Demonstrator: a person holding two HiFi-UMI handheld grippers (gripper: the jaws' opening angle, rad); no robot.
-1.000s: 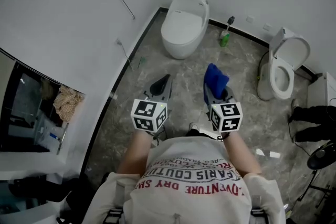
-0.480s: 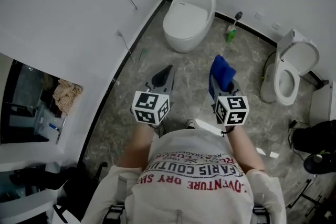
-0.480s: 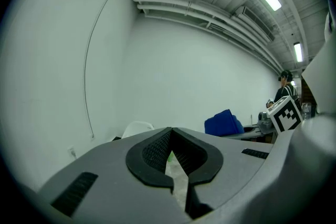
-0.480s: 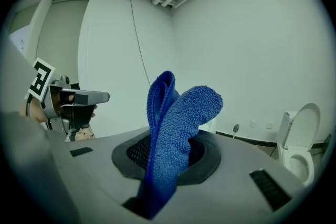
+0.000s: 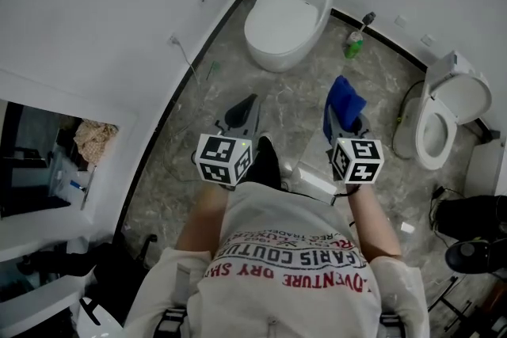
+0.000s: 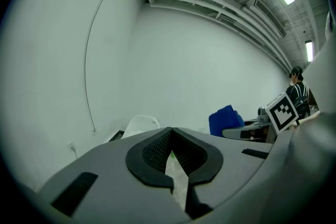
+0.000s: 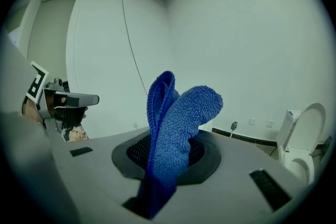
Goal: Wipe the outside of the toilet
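Currently, in head view: left gripper (image 5: 250, 101) and right gripper (image 5: 347, 123) held side by side over grey floor (image 5: 297, 103). White toilet (image 5: 287, 16) well ahead, lid down, against wall. In left gripper view: jaws pressed together, nothing between. In right gripper view: jaws clamped on blue cloth (image 7: 173, 123), upper end standing free.
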